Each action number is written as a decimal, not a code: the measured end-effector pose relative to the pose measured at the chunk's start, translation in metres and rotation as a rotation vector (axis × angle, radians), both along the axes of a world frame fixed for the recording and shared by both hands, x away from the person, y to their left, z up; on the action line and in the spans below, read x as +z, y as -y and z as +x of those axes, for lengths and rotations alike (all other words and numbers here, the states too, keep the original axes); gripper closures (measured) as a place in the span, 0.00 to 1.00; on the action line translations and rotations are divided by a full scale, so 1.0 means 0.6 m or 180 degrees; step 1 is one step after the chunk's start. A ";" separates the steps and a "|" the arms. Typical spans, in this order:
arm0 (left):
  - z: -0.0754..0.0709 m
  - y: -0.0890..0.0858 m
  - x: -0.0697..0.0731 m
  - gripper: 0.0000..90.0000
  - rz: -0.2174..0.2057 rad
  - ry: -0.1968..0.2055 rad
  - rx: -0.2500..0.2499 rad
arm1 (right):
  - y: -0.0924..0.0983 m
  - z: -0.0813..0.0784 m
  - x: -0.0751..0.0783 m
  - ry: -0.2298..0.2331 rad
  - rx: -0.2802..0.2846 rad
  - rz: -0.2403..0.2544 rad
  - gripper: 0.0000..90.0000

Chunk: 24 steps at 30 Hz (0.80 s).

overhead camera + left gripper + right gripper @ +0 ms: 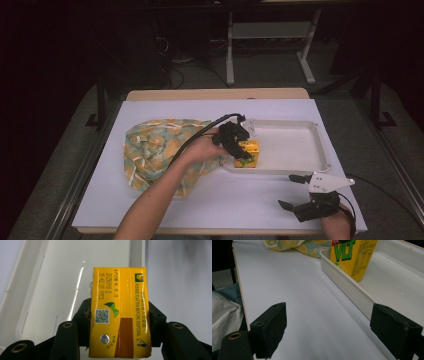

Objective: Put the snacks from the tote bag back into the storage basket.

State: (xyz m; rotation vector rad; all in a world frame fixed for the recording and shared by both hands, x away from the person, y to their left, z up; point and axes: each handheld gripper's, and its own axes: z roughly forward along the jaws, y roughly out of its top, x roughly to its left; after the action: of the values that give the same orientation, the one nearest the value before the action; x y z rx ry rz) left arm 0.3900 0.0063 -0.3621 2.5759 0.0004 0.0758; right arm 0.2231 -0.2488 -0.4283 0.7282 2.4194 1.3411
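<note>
Left of the jaws lies a soft lemon-print fabric bag (160,150). Between the left gripper's (239,145) clamped jaws stands a yellow rectangular cardboard drink carton (120,315), at the near-left corner of the shallow white plastic tray (300,145). It looks light, smooth, crushable; flat side panels suit gripping. The right gripper (300,192) gapes empty.

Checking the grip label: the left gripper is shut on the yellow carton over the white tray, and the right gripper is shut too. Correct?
The right gripper is open, its jaws wide apart in the right gripper view; the rest stands: left gripper, yellow carton, white tray.
</note>
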 end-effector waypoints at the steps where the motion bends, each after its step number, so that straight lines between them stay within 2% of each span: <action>1: 0.000 0.000 0.000 0.56 0.0004 0.0007 -0.0009 | 0.000 0.000 0.000 -0.0004 0.0000 -0.0006 0.15; 11: 0.002 -0.002 -0.001 0.55 -0.0036 -0.0014 -0.0044 | 0.001 0.000 0.000 -0.0011 -0.0002 -0.0005 0.15; 24: -0.003 0.001 0.000 0.55 0.0023 0.0035 -0.0011 | 0.000 0.000 -0.001 -0.0012 -0.0015 0.0000 0.15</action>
State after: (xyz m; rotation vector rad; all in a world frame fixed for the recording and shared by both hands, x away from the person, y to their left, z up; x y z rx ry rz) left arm 0.3884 0.0055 -0.3620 2.5827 -0.0083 0.0888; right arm 0.2232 -0.2489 -0.4288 0.7368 2.4192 1.3390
